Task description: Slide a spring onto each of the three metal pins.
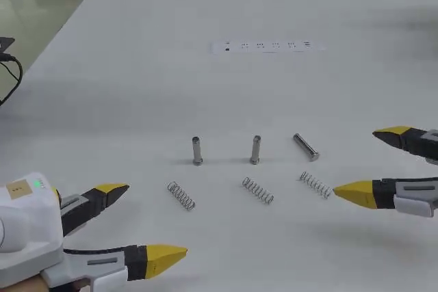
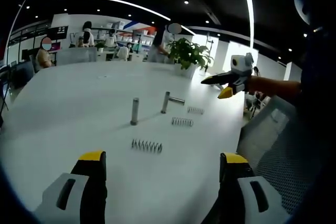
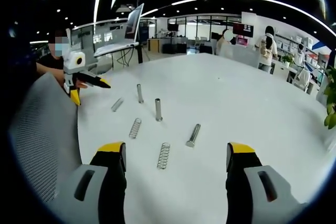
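Observation:
Three metal pins sit in a row on the white table (image 1: 226, 94): the left pin (image 1: 197, 150) and the middle pin (image 1: 255, 149) stand upright, while the right pin (image 1: 305, 147) lies on its side. In front of each lies a loose spring (image 1: 181, 195), (image 1: 257, 191), (image 1: 315, 184). My left gripper (image 1: 147, 222) hovers open at the near left, short of the left spring (image 2: 146, 146). At the right, my right gripper (image 1: 363, 162) is open just beside the right spring (image 3: 164, 156) and the lying pin (image 3: 192, 135). Nothing is held between either pair of jaws.
A flush power strip (image 1: 267, 46) is set into the table farther back. A black cable (image 1: 10, 66) hangs off the left edge. A potted plant (image 2: 186, 53) and seated people are beyond the far end of the table.

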